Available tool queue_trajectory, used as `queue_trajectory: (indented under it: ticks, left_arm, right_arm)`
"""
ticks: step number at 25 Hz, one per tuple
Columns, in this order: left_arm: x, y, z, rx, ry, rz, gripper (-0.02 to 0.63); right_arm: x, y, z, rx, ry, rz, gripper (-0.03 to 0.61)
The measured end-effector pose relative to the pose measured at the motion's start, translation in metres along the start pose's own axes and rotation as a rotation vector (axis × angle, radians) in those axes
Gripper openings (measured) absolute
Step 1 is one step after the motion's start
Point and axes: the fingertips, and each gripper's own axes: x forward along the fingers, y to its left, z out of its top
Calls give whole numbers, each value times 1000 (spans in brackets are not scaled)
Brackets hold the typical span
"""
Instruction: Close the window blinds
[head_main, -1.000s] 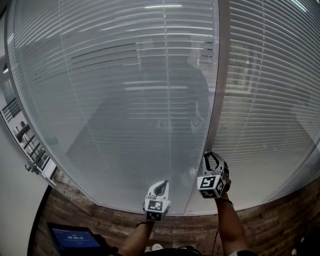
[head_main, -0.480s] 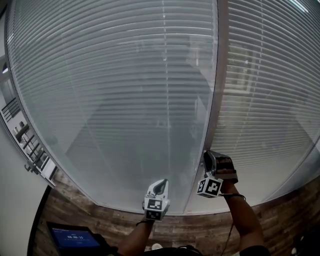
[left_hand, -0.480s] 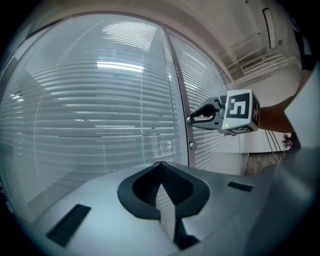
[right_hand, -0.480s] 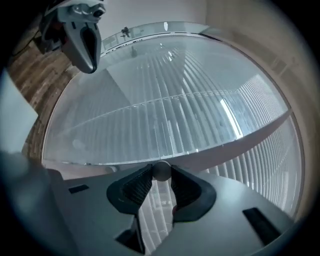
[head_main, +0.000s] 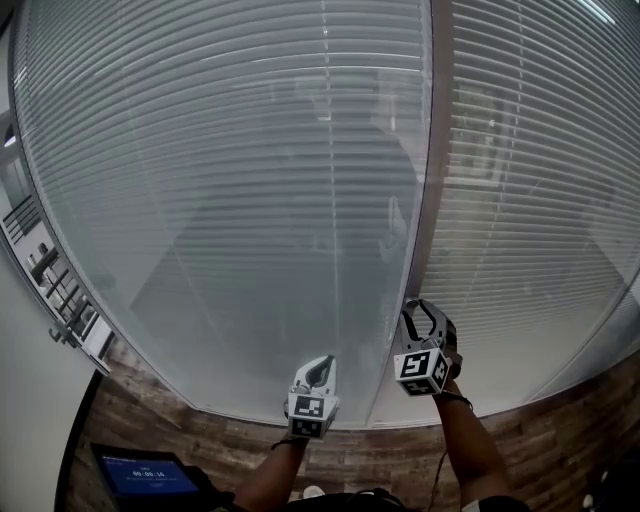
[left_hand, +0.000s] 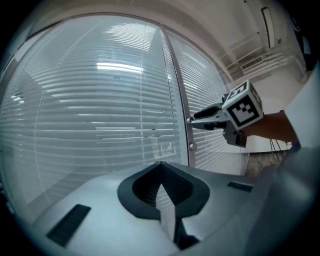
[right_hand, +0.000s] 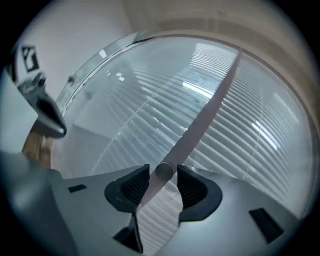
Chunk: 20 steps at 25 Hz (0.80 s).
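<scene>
The blinds (head_main: 230, 180) are sealed behind glass, in 2 panes either side of an upright frame post (head_main: 425, 200). No slat can be reached directly, so the round knob (right_hand: 164, 171) on that post is probably what tilts them. That would explain why the right gripper (head_main: 420, 312) is held level and nose-on to the post, low down, with the knob between its 2 jaws. Those jaws have just been opening: they stand wide, with a sliver of gap on each side of the knob, so the pads are off it and not pinching. The left gripper (head_main: 322, 362) hangs just left of the post, short of the glass, jaws together on nothing — seemingly idle. On both sides of the post the slats look tilted nearly flat, so the closing seems largely done.
</scene>
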Motion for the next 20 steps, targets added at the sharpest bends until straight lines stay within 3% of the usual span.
queue_trajectory:
  ticks: [3, 5, 7, 15, 20]
  left_arm:
    - [0, 2, 1, 1, -2, 4, 0]
    - [-1, 6, 1, 34, -14, 22, 0]
    - [-5, 6, 3, 37, -18, 25, 0]
    - [-10, 14, -7, 47, -2, 31, 0]
    - [-12, 12, -11, -5, 27, 39, 0]
  right_arm:
    - [3, -3, -2, 295, -18, 4, 160]
    - [5, -4, -3, 386, -17, -2, 160]
    - [6, -6, -2, 404, -14, -22, 160]
    - [2, -8, 8, 262, 32, -46, 124]
    - [11, 1, -5, -121, 42, -66, 123]
